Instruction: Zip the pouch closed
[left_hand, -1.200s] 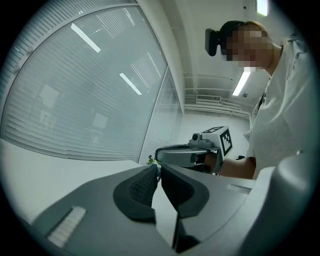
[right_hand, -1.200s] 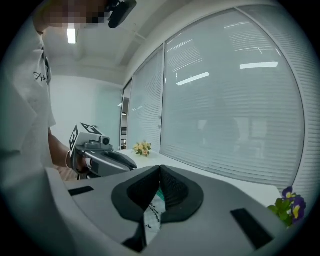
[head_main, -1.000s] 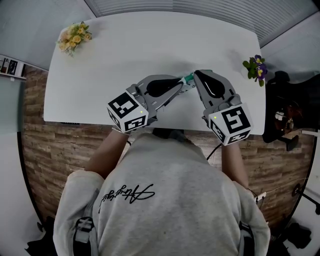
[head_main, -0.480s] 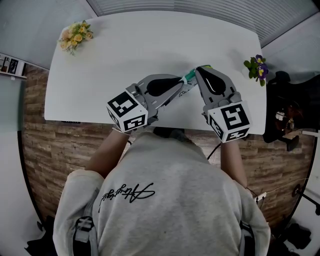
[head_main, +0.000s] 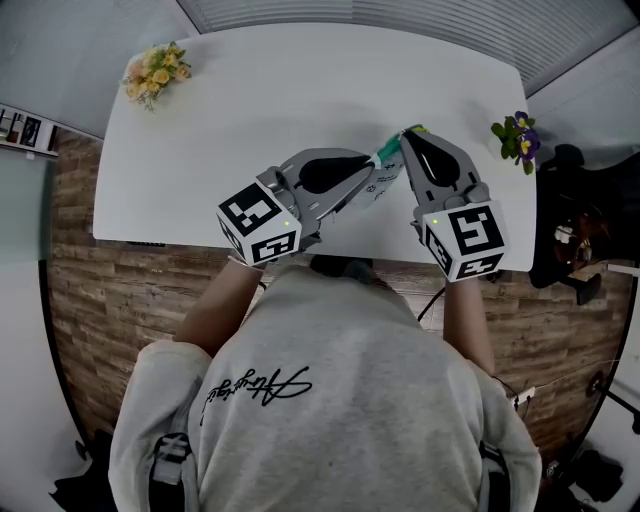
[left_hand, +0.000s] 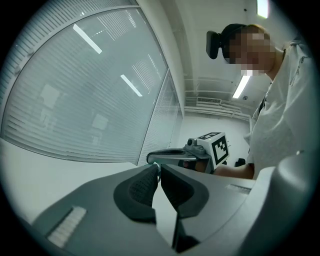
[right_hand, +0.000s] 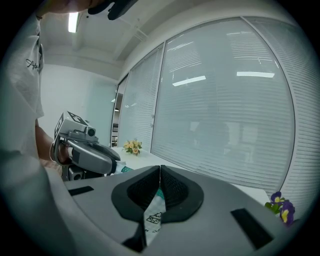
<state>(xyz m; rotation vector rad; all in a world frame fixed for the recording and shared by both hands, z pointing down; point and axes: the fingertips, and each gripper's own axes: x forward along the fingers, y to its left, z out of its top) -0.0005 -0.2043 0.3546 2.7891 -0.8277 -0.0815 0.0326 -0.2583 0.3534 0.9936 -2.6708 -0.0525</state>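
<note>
A: Your left gripper (left_hand: 159, 166) and right gripper (right_hand: 160, 169) are both clamped tight on the white printed fabric pouch with teal trim (head_main: 385, 180), held between them over the white table (head_main: 250, 100).
B: Risk: left bite looks shallow. Pull hard and you'll likely slip off. Slack fabric may jam the zipper.

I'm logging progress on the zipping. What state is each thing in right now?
pouch: pinched by both grippers; how far it is zipped is hidden.
left gripper: shut on pouch.
right gripper: shut on pouch.
yellow flowers: resting on table, untouched.
</note>
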